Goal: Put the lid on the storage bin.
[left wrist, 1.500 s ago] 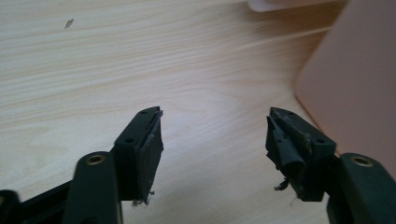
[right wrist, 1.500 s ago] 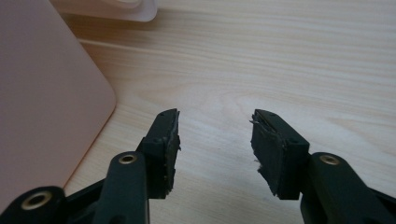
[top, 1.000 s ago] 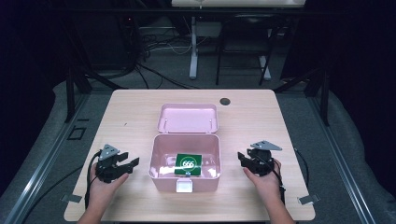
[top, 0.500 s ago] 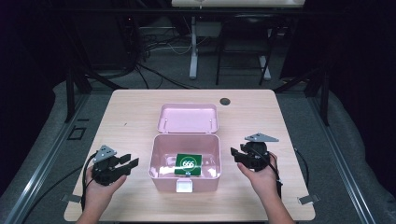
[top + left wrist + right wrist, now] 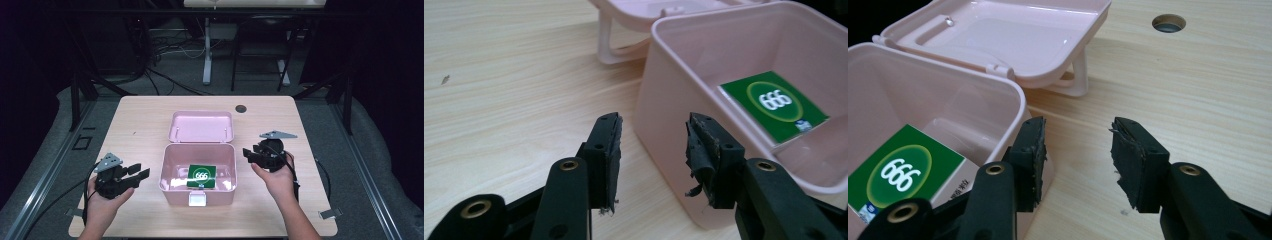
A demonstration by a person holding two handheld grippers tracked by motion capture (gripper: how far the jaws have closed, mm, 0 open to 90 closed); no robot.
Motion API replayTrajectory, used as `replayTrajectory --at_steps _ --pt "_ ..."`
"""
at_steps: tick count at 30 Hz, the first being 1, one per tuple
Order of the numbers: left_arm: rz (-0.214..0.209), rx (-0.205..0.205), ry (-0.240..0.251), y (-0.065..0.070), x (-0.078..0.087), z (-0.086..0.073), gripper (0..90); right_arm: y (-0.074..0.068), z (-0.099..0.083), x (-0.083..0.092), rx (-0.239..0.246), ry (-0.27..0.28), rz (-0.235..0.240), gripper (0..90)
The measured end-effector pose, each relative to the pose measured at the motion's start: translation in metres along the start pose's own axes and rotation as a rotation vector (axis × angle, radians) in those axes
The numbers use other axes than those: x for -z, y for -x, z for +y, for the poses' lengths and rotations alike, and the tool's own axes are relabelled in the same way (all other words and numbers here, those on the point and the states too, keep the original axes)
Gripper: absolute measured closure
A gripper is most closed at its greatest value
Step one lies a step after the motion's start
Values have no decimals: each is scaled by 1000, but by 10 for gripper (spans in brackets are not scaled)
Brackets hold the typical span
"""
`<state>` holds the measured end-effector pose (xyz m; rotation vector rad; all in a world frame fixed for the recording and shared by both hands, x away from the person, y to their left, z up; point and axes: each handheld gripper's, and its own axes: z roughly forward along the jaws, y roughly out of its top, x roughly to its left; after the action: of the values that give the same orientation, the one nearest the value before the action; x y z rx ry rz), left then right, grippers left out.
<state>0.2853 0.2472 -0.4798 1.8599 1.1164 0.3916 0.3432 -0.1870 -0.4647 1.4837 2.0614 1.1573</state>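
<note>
The pink box (image 5: 199,175) (lid open) sits between the left hand-held gripper (image 5: 139,172) and right hand-held gripper (image 5: 248,155), both spread, empty.

One pink box (image 5: 200,172), one green packet (image 5: 202,176) — two grippers

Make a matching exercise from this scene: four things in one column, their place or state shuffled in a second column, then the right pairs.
Things:
1. pink box
2. lid
3. green packet
4. left gripper

Places or states:
A. lying inside the box
B. folded back open behind the box
C. jaws apart, nothing between them
D. standing open at mid table

Pairs: 1-D, 2-B, 3-A, 4-C
</note>
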Motion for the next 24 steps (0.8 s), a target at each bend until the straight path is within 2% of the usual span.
replayTrajectory --at_steps 5,6,9,12,15,24 --pt "-11 -30 7 11 6 6 571 0 11 0 -6 -16 18 565" --pt "-17 -37 7 13 7 7 577 -1 15 0 -12 -16 34 563" --pt "-26 -49 6 19 6 9 584 -2 17 0 -15 -19 50 549" --pt "-44 -57 3 25 4 10 587 -7 20 -3 13 -26 63 543" --pt "-54 -65 -9 29 1 10 588 -9 26 -5 2 -32 71 537" --pt "-75 -68 -27 35 -5 9 602 -6 39 -15 -4 -65 43 535"
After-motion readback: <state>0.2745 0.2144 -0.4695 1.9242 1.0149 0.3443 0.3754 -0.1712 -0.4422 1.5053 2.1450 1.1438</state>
